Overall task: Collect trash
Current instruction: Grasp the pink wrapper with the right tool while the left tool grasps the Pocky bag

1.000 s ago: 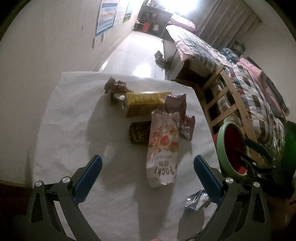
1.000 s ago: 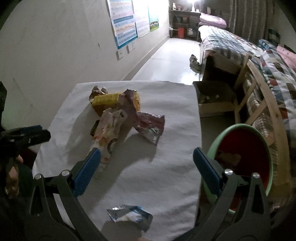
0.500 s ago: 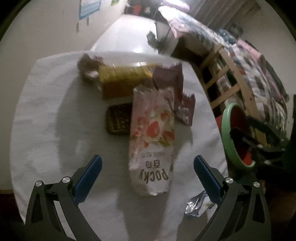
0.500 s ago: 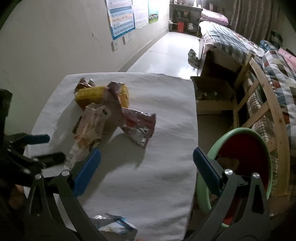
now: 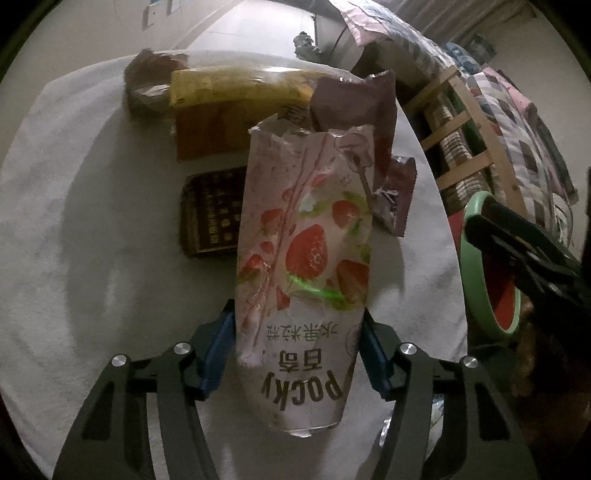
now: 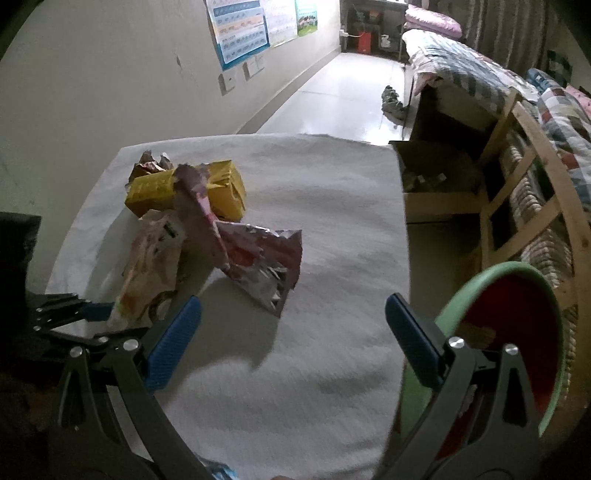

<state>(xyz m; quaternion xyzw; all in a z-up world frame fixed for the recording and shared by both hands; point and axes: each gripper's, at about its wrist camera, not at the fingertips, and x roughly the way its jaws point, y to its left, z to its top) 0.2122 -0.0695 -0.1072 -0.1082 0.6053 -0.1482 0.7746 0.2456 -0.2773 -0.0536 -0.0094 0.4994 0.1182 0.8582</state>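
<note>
the left hand-held gripper point(image 5: 297, 354) is closing across the pocky wrapper point(image 5: 303, 258), whose long axis runs straight ahead between its jaws; the right hand-held gripper point(image 6: 293, 338) gapes empty.

Bare white cloth point(image 6: 332, 229) fills the frame's centre and right; the wrapper pile point(image 6: 207, 221) crowds its left, the green-rimmed bin point(image 6: 517, 332) lower right.

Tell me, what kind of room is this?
Most likely a bedroom, maybe a shared one. Beds with checked quilts line one side, a pillow lies on the far bed, and curtains hang at the back. Posters cover the wall.
</note>
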